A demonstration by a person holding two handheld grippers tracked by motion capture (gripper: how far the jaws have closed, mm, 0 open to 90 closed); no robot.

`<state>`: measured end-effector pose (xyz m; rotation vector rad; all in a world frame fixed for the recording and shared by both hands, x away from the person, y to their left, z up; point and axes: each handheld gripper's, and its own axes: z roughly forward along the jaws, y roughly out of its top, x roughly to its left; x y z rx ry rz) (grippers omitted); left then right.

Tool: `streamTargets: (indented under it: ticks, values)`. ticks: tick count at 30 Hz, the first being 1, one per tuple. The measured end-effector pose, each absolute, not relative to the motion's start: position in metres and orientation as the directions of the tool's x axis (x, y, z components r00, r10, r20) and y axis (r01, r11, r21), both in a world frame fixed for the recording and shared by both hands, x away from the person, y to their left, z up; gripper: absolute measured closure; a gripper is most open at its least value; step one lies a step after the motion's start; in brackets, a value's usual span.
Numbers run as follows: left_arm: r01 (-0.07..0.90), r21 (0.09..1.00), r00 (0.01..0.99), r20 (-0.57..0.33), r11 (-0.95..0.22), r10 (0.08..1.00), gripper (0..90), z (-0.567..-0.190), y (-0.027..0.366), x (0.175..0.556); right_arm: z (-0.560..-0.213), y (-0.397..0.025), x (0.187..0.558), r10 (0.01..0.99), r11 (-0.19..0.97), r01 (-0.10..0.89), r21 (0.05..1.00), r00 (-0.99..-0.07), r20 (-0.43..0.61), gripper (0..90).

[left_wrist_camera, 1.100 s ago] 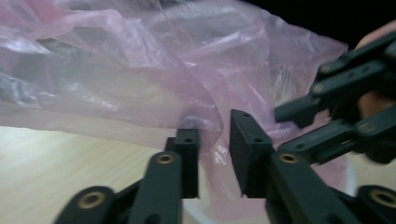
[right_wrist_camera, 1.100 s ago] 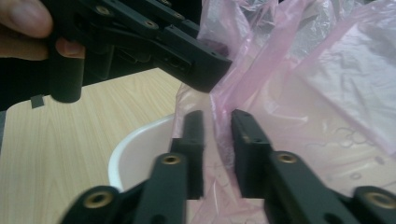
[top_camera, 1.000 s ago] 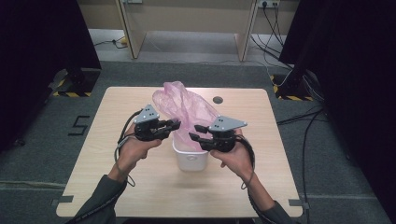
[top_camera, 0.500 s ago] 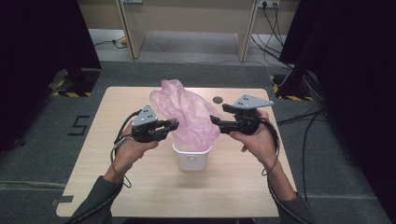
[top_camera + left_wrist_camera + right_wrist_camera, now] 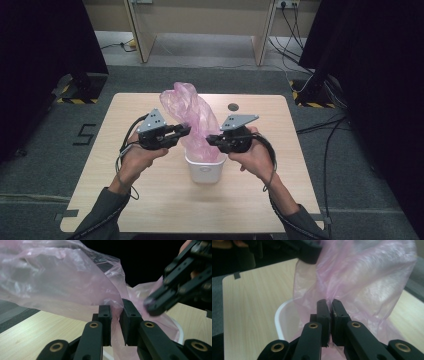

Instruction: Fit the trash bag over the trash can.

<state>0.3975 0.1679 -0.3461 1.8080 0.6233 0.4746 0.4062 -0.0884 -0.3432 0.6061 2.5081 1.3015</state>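
A crumpled pink plastic bag (image 5: 192, 112) rises out of a small white bin (image 5: 205, 170) at the table's middle. My left gripper (image 5: 186, 130) is at the bag's left side, shut on a fold of the film (image 5: 116, 315). My right gripper (image 5: 210, 140) is at the bag's right side just above the bin, its jaws closed on the pink film (image 5: 329, 307). In the left gripper view the bag (image 5: 62, 282) billows to the upper left, with the right gripper (image 5: 153, 306) close on the right. The bin's white rim (image 5: 278, 317) curves below the bag (image 5: 367, 277) in the right gripper view.
The light wooden table (image 5: 150, 200) has a round cable hole (image 5: 233, 107) near its far edge. Dark curtains, stand bases and cables on the grey floor surround the table. The left gripper (image 5: 307, 250) crosses the top of the right gripper view.
The right gripper swung up and out to the right half a second ago, then came back down to the bag's right side above the bin. The left gripper has stayed on the bag.
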Motion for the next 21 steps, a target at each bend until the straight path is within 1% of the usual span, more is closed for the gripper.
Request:
streamTargets:
  ticks: [1,2,3,4,5,6,10,12,13,14,15,16,18,20,21]
  values:
    - [0.181,0.951,0.780,0.016,-0.250,0.625,78.8,-0.346,0.168,0.397,-0.343,-0.088,0.406,0.470,0.514,0.246,0.822,-0.882,-0.030,86.9]
    - [0.181,0.952,0.780,0.014,-0.248,0.625,78.8,-0.347,0.168,0.397,-0.353,-0.082,0.406,0.458,0.533,0.257,0.806,-0.889,-0.020,87.1]
    - [0.183,0.952,0.781,0.011,-0.245,0.625,78.8,-0.348,0.167,0.396,-0.353,-0.082,0.406,0.458,0.533,0.257,0.806,-0.889,-0.020,87.1]
    - [0.189,0.950,0.785,0.006,-0.249,0.620,78.4,-0.351,0.165,0.396,-0.364,-0.077,0.407,0.456,0.545,0.276,0.791,-0.890,-0.004,87.1]
    - [0.189,0.950,0.785,0.006,-0.249,0.620,78.2,-0.351,0.165,0.396,-0.364,-0.077,0.407,0.456,0.545,0.276,0.791,-0.890,-0.004,87.1]
    - [0.195,0.946,0.787,0.006,-0.258,0.616,78.0,-0.355,0.162,0.397,-0.373,-0.074,0.409,0.453,0.552,0.296,0.780,-0.891,0.018,86.8]
    - [0.205,0.944,0.793,-0.004,-0.260,0.609,77.8,-0.362,0.158,0.397,-0.377,-0.074,0.409,0.458,0.550,0.317,0.773,-0.888,0.038,83.1]
    - [0.208,0.939,0.799,-0.002,-0.273,0.602,77.6,-0.366,0.155,0.398,-0.374,-0.079,0.404,0.460,0.552,0.322,0.770,-0.887,0.041,72.5]
    - [0.208,0.939,0.799,-0.002,-0.273,0.602,77.5,-0.366,0.155,0.398,-0.374,-0.079,0.404,0.460,0.552,0.322,0.770,-0.887,0.041,72.5]
    - [0.213,0.939,0.800,-0.009,-0.270,0.600,77.5,-0.369,0.154,0.397,-0.370,-0.085,0.401,0.475,0.522,0.318,0.791,-0.879,0.039,63.7]
    - [0.213,0.939,0.800,-0.009,-0.270,0.600,77.5,-0.369,0.154,0.397,-0.370,-0.085,0.401,0.475,0.522,0.318,0.791,-0.879,0.039,63.7]
    - [0.214,0.938,0.801,-0.009,-0.273,0.599,77.5,-0.371,0.154,0.397,-0.362,-0.094,0.397,0.494,0.484,0.308,0.819,-0.869,0.034,59.7]
    - [0.214,0.938,0.800,-0.009,-0.271,0.601,77.5,-0.371,0.154,0.398,-0.352,-0.103,0.398,0.526,0.454,0.297,0.840,-0.850,0.016,59.9]
    - [0.214,0.939,0.799,-0.010,-0.269,0.601,77.5,-0.371,0.154,0.398,-0.348,-0.107,0.400,0.545,0.452,0.293,0.843,-0.839,0.000,60.1]
    - [0.212,0.940,0.801,-0.011,-0.266,0.598,77.5,-0.370,0.153,0.397,-0.345,-0.113,0.406,0.565,0.439,0.302,0.846,-0.825,0.002,62.4]
